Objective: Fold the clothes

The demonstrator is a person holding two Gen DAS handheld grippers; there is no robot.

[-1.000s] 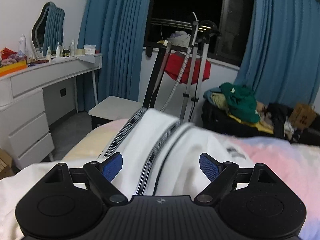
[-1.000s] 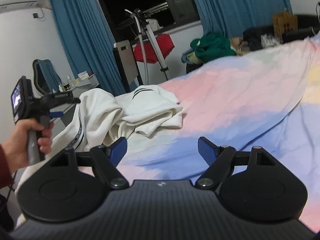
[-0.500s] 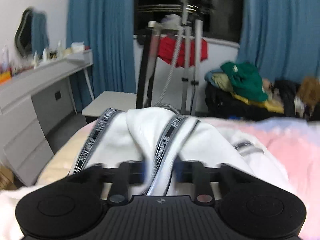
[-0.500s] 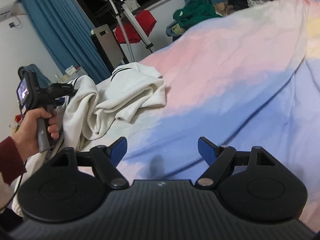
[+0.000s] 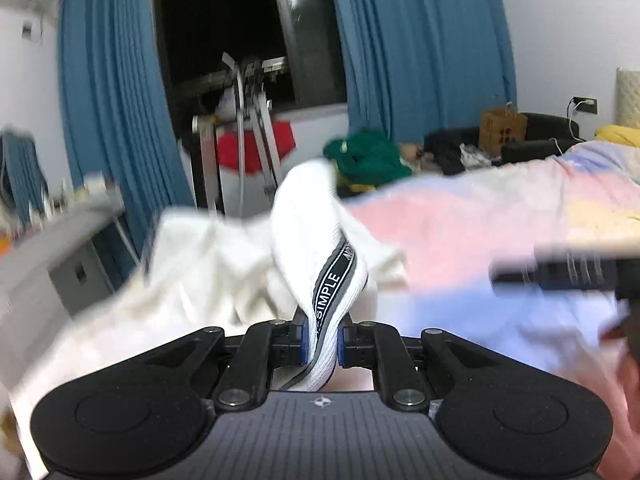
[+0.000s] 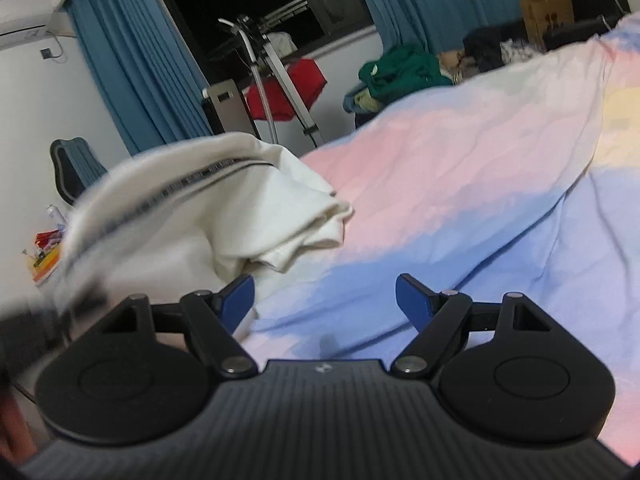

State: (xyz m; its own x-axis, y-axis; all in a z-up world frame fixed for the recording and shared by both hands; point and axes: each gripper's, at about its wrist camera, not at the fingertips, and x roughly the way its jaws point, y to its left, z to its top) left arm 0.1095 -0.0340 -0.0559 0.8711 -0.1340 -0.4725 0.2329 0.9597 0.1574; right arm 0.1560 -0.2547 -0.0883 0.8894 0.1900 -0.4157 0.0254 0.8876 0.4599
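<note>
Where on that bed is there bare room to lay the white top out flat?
The bedspread is bare from the white garment's folded edge across to the right, and down to the open right gripper. It is crowded on the left, where the garment lies bunched, one band clamped in the left gripper.

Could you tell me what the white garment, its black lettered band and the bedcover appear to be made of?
White garment: soft ribbed knit, matte, probably cotton, judging by its fine ridges. Black band: smoother woven tape with white lettering. Bedcover: thin matte woven fabric, pastel-printed, creasing softly; the fibre cannot be told.
</note>
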